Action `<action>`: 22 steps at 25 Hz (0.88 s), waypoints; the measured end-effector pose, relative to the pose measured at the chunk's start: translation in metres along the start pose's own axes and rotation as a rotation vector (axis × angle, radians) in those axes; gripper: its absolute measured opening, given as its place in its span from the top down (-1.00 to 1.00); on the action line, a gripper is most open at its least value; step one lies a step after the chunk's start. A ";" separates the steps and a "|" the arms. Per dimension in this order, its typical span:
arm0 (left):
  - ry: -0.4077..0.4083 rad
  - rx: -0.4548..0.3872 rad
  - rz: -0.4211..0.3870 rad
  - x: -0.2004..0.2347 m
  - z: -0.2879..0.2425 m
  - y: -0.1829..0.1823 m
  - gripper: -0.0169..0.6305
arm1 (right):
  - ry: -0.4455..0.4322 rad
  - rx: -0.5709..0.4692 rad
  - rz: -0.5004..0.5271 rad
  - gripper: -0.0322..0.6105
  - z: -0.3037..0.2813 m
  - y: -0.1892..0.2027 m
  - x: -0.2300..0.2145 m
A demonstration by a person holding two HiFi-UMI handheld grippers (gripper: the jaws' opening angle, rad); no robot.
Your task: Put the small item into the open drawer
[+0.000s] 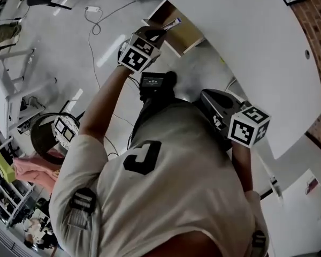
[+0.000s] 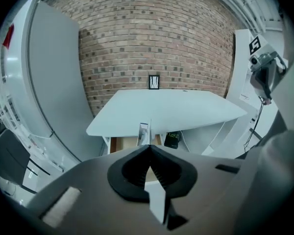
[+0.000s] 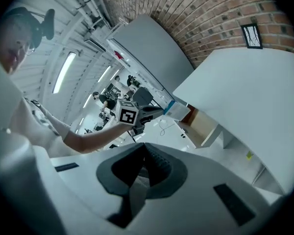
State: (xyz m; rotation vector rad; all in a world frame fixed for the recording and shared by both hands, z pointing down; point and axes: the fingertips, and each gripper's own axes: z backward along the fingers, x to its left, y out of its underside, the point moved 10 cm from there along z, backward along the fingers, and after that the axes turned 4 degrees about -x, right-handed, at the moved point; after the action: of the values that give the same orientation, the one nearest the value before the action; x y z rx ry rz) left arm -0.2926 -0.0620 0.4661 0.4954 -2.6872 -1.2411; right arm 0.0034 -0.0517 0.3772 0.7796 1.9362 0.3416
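Since the left tool (image 2: 149, 147) pinches the small packet (image 2: 144, 132) at mid-frame, near the open drawer (image 2: 121, 143) under the counter (image 2: 171, 109), it should reach well inside before letting go; the right tool (image 3: 143, 148), closed and empty, can keep clear.

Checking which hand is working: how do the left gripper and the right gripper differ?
The left gripper has its jaws shut on a small flat packet; the right gripper has its jaws shut on nothing. The left gripper is stretched out toward the open drawer; the right gripper sits back by the person's torso. Both bear a marker cube.
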 end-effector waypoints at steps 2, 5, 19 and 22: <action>0.031 0.022 0.006 0.015 -0.014 0.017 0.94 | 0.034 0.023 -0.001 0.89 -0.013 0.001 0.007; 0.088 0.047 0.000 0.021 -0.045 0.043 0.94 | 0.077 0.055 -0.012 0.89 -0.023 0.005 0.013; 0.213 0.194 0.017 0.002 -0.169 0.103 0.94 | 0.178 0.077 -0.145 0.89 -0.044 0.032 0.001; 0.194 0.222 -0.007 0.000 -0.190 0.116 0.94 | 0.175 0.093 -0.166 0.89 -0.051 0.034 -0.008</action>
State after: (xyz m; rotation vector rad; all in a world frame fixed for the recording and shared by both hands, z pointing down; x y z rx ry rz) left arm -0.2699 -0.1277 0.6777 0.6180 -2.6686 -0.8502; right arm -0.0263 -0.0261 0.4257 0.6604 2.1785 0.2254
